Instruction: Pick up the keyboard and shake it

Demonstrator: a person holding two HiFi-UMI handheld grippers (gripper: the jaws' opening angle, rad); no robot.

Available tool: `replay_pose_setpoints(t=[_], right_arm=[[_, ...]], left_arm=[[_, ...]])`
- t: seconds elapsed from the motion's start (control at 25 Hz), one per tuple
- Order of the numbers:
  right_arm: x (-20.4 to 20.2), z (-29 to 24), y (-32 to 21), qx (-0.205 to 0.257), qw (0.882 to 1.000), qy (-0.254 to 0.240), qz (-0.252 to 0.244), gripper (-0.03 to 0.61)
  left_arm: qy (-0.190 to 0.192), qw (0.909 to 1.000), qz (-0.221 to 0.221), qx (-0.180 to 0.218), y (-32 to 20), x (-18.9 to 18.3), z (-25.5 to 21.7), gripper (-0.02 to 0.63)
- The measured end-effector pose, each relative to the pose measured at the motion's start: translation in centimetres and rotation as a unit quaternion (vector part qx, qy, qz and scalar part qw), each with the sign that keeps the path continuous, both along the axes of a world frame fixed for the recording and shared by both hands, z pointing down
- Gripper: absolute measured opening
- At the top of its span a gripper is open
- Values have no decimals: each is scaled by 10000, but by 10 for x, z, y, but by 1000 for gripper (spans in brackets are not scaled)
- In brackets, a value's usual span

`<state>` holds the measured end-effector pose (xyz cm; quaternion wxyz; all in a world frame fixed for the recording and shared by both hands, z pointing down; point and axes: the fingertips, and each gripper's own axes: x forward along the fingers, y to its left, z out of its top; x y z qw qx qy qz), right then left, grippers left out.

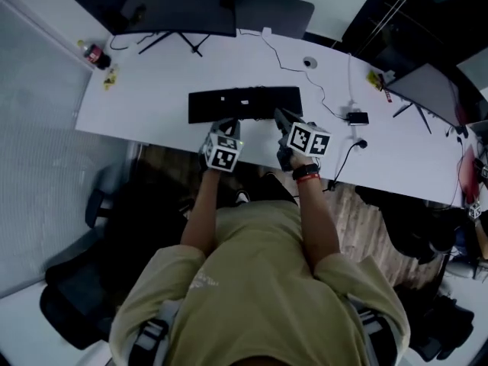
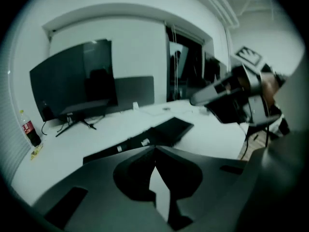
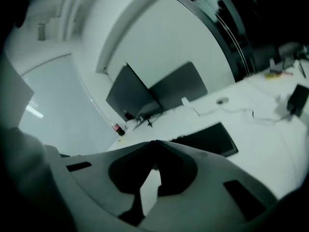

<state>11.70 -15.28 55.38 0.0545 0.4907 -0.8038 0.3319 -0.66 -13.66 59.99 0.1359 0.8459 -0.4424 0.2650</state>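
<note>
One keyboard (image 1: 244, 104) lies flat on the tabletop (image 1: 152, 105), near its front edge. The left gripper (image 1: 227, 126) and right gripper (image 1: 282, 119) are close at its near side, both sets of jaws clenched on nothing. If a lift is meant from here, shut jaws would only shove the thin slab away. Pinched at the near rim alone, it could tilt and slip when shaken.

My left gripper (image 2: 155, 148) and my right gripper (image 3: 154, 142) have shells of smooth, matt grey plastic; the keyboard (image 1: 244, 104) is black and matt, plastic by its look; the table (image 1: 145, 109) top is white, smooth, with a low sheen; the monitor (image 1: 164, 6) screen is dark and glossy; the floor (image 1: 366, 219) shows wood grain; the shirt (image 1: 259, 280) is matt cloth.
</note>
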Motion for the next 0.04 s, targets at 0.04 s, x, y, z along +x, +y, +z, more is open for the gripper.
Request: replay_pose_setpoints(t=[0.04], right_arm=[[2, 27, -2, -532, 9973, -506, -60, 23]], left_arm=[[-361, 9985, 221, -360, 7, 13, 36, 20]])
